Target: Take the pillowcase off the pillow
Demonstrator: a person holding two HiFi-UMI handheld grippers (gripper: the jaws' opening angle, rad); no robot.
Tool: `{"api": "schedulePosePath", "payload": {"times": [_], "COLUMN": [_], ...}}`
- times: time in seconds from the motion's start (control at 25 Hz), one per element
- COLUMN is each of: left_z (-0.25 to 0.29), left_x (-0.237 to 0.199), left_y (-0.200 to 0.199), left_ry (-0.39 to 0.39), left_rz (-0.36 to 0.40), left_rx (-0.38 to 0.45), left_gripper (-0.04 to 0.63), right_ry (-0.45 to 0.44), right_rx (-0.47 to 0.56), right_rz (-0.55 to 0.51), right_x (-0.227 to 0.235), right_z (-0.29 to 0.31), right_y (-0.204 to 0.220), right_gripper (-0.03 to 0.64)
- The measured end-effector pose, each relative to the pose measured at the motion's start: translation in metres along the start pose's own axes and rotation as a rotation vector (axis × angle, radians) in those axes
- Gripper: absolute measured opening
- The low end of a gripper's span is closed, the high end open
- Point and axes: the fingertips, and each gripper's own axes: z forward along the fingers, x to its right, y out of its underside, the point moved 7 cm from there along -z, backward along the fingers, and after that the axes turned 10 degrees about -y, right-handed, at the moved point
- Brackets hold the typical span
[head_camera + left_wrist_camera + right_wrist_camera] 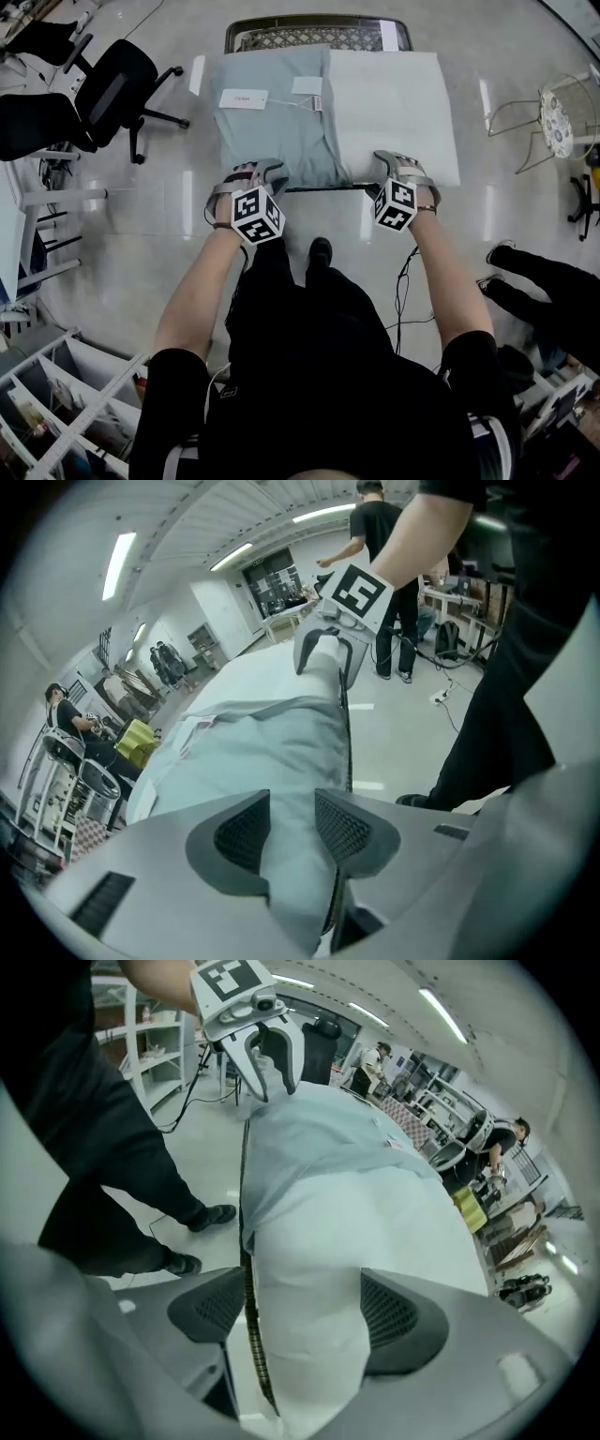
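Observation:
The pillow (394, 112) lies crosswise in front of me. Its right half is bare and white, and its left half is inside the pale blue-grey pillowcase (272, 122), which has two white tags. My left gripper (265, 169) is at the near edge of the pillowcase, jaws apart, with a fold of the blue fabric (291, 761) between its pads (246, 832). My right gripper (398, 161) is at the near edge of the bare pillow, jaws wide, and the white corner (309, 1269) bulges between them. A dark zipper-like strip (248, 1288) runs along that edge. Each gripper shows in the other's view: right gripper (323, 653), left gripper (265, 1058).
A black office chair (122, 84) stands at the far left and a wire basket (319, 33) lies behind the pillow. A wire stool (558, 122) is at the right, with another person's legs (544, 291) near it. White shelves (66, 394) sit at my lower left. People stand in the background.

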Motion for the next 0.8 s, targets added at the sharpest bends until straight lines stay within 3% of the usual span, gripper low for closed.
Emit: {"api": "schedulePosePath", "payload": {"times": [0.12, 0.24, 0.32, 0.44, 0.64, 0.8], "left_z": [0.021, 0.034, 0.038, 0.041, 0.034, 0.024], "left_x": [0.028, 0.029, 0.025, 0.007, -0.046, -0.064], "left_y": [-0.002, 0.002, 0.005, 0.009, 0.031, 0.045], "left_ry": [-0.088, -0.187, -0.203, -0.204, -0.211, -0.204], "left_rz": [0.057, 0.111, 0.140, 0.167, 0.135, 0.216], "left_rx": [-0.057, -0.099, -0.115, -0.138, -0.166, -0.142], "left_gripper": [0.226, 0.227, 0.221, 0.171, 0.066, 0.023], "right_ry": [0.086, 0.134, 0.134, 0.115, 0.026, -0.070], "right_rx": [-0.008, -0.015, -0.014, 0.006, 0.050, 0.072], "right_rz": [-0.052, -0.074, -0.080, -0.070, -0.005, 0.051], "right_x": [0.002, 0.006, 0.010, 0.026, 0.069, 0.091], "right_z": [0.013, 0.026, 0.032, 0.030, 0.007, -0.014], "right_y": [0.003, 0.002, 0.000, -0.010, -0.041, -0.045], "right_gripper": [0.388, 0.387, 0.374, 0.309, 0.239, 0.219]}}
